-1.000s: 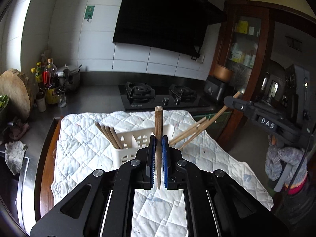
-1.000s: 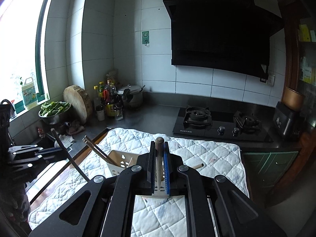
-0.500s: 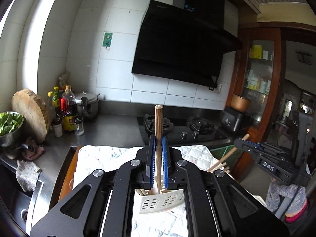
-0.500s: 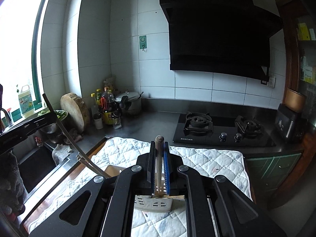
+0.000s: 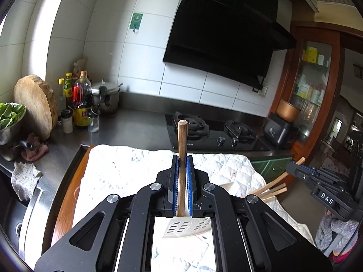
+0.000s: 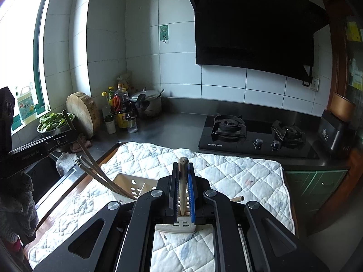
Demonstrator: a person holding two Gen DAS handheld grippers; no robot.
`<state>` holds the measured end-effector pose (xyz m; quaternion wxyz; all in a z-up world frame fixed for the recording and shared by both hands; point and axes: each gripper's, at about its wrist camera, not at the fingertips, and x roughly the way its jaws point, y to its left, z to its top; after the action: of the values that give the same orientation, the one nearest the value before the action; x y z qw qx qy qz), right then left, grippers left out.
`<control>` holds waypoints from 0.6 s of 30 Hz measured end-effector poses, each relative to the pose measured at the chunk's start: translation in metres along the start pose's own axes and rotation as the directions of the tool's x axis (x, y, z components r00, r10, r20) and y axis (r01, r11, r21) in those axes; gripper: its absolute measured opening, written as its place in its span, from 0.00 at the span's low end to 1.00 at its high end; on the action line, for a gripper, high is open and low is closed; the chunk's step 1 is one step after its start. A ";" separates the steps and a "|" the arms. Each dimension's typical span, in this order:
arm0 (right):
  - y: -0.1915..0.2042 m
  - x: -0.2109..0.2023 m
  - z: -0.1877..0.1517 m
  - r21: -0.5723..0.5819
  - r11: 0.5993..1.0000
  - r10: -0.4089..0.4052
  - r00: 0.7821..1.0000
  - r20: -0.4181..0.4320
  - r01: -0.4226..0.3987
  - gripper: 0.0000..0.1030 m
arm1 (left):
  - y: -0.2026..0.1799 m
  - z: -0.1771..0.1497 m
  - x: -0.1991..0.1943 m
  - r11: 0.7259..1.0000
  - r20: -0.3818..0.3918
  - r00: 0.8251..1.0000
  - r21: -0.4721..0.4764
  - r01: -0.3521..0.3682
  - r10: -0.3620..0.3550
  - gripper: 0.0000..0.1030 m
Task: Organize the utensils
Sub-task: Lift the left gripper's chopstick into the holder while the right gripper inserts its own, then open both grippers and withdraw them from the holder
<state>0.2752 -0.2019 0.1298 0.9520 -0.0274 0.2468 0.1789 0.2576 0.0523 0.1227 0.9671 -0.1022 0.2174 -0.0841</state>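
Note:
My left gripper [image 5: 182, 158] is shut on a wooden chopstick [image 5: 182, 140] that stands upright between its blue pads. Its lower end hangs over the white slotted utensil basket [image 5: 181, 227]. In the right wrist view my right gripper [image 6: 182, 165] is shut on a second chopstick [image 6: 182, 176], just above the same basket [image 6: 127, 182]. Several chopsticks [image 6: 102, 178] lean out of the basket's left side. The left gripper [image 6: 65, 137] shows there at the left, the right gripper [image 5: 295, 167] at the right of the left wrist view, beside other chopstick ends [image 5: 273, 191].
The basket stands on a white quilted cloth [image 6: 226, 176] over a wooden board. Behind it lie a gas hob [image 6: 256, 136], sauce bottles [image 5: 82, 104], a pot [image 6: 147, 102], a round chopping block [image 5: 36, 104] and a bowl of greens [image 6: 54, 122]. A sink edge [image 5: 25, 204] lies left.
The left gripper has moved forward with its chopstick, so the basket now lies under its jaws instead of ahead. The right gripper has shifted slightly over the basket, its grip unchanged.

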 end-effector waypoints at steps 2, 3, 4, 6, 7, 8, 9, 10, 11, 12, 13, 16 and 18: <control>0.000 0.002 -0.001 -0.002 1.000 -0.006 1.000 -0.006 0.006 0.07 | 0.002 -0.003 0.006 1.000 -0.021 1.000 -0.007 0.003 -0.003 0.05; 0.000 0.003 -0.001 -0.003 1.000 -0.006 1.000 -0.009 0.006 0.07 | 0.003 -0.004 0.008 1.000 -0.029 1.000 -0.011 0.004 -0.004 0.06; 0.000 0.003 -0.001 -0.002 1.000 -0.007 1.000 -0.013 0.006 0.07 | 0.004 -0.005 0.009 1.000 -0.037 0.999 -0.012 0.004 -0.004 0.06; 0.001 0.005 -0.002 -0.003 1.000 -0.007 1.000 -0.020 0.006 0.07 | 0.004 -0.007 0.011 1.000 -0.046 0.999 -0.011 0.002 -0.002 0.06; 0.000 0.005 -0.003 -0.003 1.000 -0.006 1.000 -0.024 0.006 0.07 | 0.004 -0.007 0.012 1.000 -0.049 0.999 -0.010 0.006 -0.006 0.06; 0.000 0.006 -0.003 -0.003 1.000 -0.008 1.000 -0.026 0.008 0.07 | 0.004 -0.007 0.012 1.000 -0.054 0.999 -0.008 0.003 -0.004 0.06; 0.000 0.007 -0.004 -0.003 1.000 -0.010 1.000 -0.028 0.010 0.07 | 0.004 -0.008 0.012 1.000 -0.054 0.999 -0.006 0.000 0.000 0.06; -0.001 0.007 -0.004 -0.002 1.000 -0.011 1.000 -0.029 0.011 0.07 | 0.003 -0.008 0.011 1.000 -0.052 0.999 -0.001 0.002 -0.002 0.06; -0.001 0.007 -0.005 0.001 1.000 -0.011 0.999 -0.030 0.011 0.07 | 0.002 -0.008 0.010 1.000 -0.049 0.999 0.004 0.001 -0.001 0.07; -0.002 0.007 -0.004 0.004 1.000 -0.012 0.999 -0.031 0.012 0.07 | 0.001 -0.008 0.009 1.000 -0.048 0.999 0.006 0.003 -0.003 0.07; -0.003 0.007 -0.004 0.007 1.000 -0.014 0.999 -0.030 0.014 0.07 | 0.000 -0.007 0.009 1.000 -0.048 0.999 0.007 0.005 -0.005 0.08; -0.004 0.005 -0.003 0.009 1.000 -0.014 1.000 -0.028 0.014 0.07 | -0.001 -0.006 0.005 1.000 -0.042 0.999 0.011 0.009 -0.008 0.14; -0.004 0.002 -0.003 0.010 1.000 -0.015 1.000 -0.021 0.016 0.08 | -0.003 -0.006 0.001 1.000 -0.034 0.999 0.018 0.001 0.000 0.25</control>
<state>0.2767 -0.2051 0.1261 0.9508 -0.0265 0.2576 0.1700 0.2556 0.0482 0.1180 0.9641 -0.0919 0.2329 -0.0880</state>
